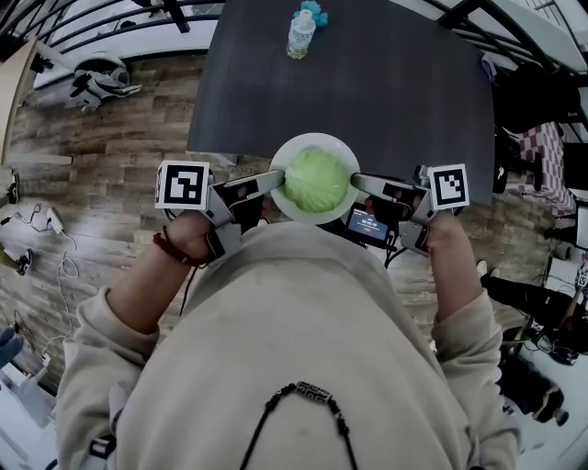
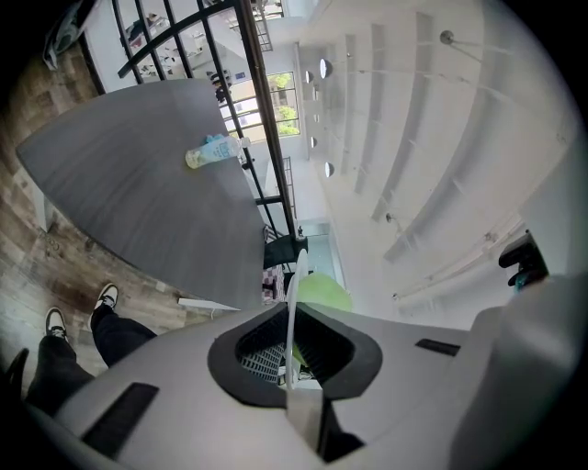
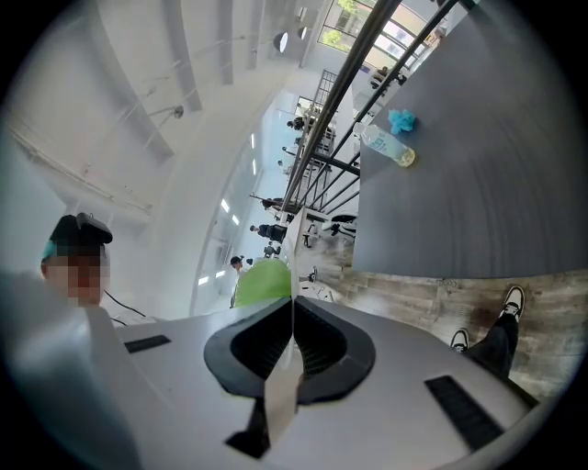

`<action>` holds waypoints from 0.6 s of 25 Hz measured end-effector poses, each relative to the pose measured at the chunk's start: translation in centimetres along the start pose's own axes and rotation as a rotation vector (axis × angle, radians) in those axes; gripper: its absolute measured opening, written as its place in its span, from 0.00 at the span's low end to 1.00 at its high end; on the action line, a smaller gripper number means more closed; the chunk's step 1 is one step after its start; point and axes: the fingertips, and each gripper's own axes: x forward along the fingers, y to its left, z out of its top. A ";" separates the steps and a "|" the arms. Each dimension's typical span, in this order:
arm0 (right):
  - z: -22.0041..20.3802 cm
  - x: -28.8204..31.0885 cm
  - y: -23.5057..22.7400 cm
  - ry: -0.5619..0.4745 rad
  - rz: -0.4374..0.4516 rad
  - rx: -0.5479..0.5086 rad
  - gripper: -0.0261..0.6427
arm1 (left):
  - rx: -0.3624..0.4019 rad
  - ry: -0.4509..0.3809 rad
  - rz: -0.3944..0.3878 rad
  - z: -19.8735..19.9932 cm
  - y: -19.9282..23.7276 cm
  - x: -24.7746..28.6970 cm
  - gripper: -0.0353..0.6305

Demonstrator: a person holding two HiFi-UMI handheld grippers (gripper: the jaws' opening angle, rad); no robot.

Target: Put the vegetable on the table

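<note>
A pale green cabbage point(image 1: 317, 181) sits on a round white plate point(image 1: 317, 139) held in front of my chest, just short of the dark grey table point(image 1: 367, 83). My left gripper point(image 1: 278, 177) is shut on the plate's left rim and my right gripper point(image 1: 356, 181) is shut on its right rim. In the left gripper view the plate point(image 2: 294, 303) runs edge-on between the jaws, with the cabbage point(image 2: 323, 292) behind it. The right gripper view shows the same: the thin plate point(image 3: 292, 321) edge is clamped and the cabbage point(image 3: 262, 280) lies beyond.
A clear plastic bottle point(image 1: 300, 34) and a blue crumpled thing point(image 1: 312, 11) stand at the table's far edge. Wooden floor surrounds the table; gear lies on the floor at left point(image 1: 101, 78) and bags at right point(image 1: 542, 138). My shoe point(image 2: 106, 296) shows below.
</note>
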 end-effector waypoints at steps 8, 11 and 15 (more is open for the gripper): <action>3.7 -2.8 -2.5 -0.010 0.015 0.002 0.08 | -0.021 -0.003 0.003 2.8 0.6 4.3 0.09; 5.5 -4.0 -2.9 -0.009 0.023 -0.004 0.08 | -0.011 -0.001 0.000 4.2 0.1 6.0 0.09; 8.1 -6.1 -4.0 0.000 0.039 -0.002 0.08 | -0.012 -0.009 0.023 6.0 -0.2 8.9 0.09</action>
